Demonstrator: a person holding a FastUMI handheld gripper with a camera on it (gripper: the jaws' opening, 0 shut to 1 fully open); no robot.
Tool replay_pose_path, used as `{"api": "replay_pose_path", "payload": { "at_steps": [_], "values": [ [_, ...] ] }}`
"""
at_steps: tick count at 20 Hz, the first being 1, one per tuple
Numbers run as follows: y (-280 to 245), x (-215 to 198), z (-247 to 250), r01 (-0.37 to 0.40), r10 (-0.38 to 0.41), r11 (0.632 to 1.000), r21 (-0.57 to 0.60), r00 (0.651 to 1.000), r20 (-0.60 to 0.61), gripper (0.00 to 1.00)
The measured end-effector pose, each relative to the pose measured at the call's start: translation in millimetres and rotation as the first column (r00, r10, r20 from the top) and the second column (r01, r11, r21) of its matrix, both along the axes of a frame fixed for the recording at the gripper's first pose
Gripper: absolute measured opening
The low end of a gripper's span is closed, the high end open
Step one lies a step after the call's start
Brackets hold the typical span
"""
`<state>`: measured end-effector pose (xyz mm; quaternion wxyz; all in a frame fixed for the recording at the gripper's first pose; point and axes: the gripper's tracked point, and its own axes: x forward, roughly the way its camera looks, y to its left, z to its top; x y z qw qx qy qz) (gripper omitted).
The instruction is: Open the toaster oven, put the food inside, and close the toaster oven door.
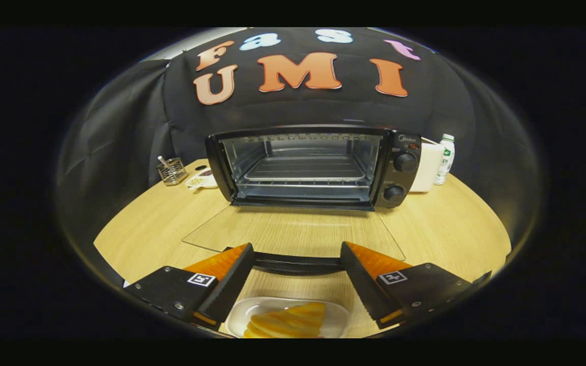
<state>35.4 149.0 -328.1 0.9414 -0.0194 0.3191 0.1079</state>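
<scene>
Scene: a light wooden table [440, 229] is seen from the gripper, with a black cloth wall behind it.
Toaster oven [313, 166]: it is set at the far middle of the table, with two dials on its right panel and a bare wire rack [305, 170] inside.
Door [293, 231]: the glass door is folded fully down and lies flat toward the near side; its dark handle [297, 264] is seen just beyond the fingertips.
Gripper [297, 256]: the fingers are spread wide and nothing is held between them.
Food [288, 321]: pale yellow-orange slices are piled on a small white plate [336, 320], which sits near, below and between the fingers, on the near side of the door handle.
Other things: a wire holder [172, 170] and a small printed dish [201, 179] are placed far left; a white box [428, 166] and a small bottle [444, 158] are placed far right.
Step in hand: opening appears done; loading the food is judged to be next.
Doing it well: the plate rim is best pinched squarely, with both fingers seated before lifting. The plate should be kept level so the slices are not shed, lifted clear of the handle, carried over the glass without resting on it, and set well back on the rack so the door can be swung shut.
</scene>
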Motion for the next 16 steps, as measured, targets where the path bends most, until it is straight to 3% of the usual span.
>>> {"api": "replay_pose_path", "payload": {
  "at_steps": [7,12,16],
  "values": [
    [-2.1,-5.4,-13.5,0.007,-0.007,1.0,-0.024,1.0,-0.01,1.0],
    [-10.6,-28.2,28.0,0.061,-0.064,0.996,0.069,0.997,0.047,1.0],
    [-29.5,-66.2,50.4,0.127,-0.135,0.989,0.072,0.982,0.13,0.99]
  ]
}}
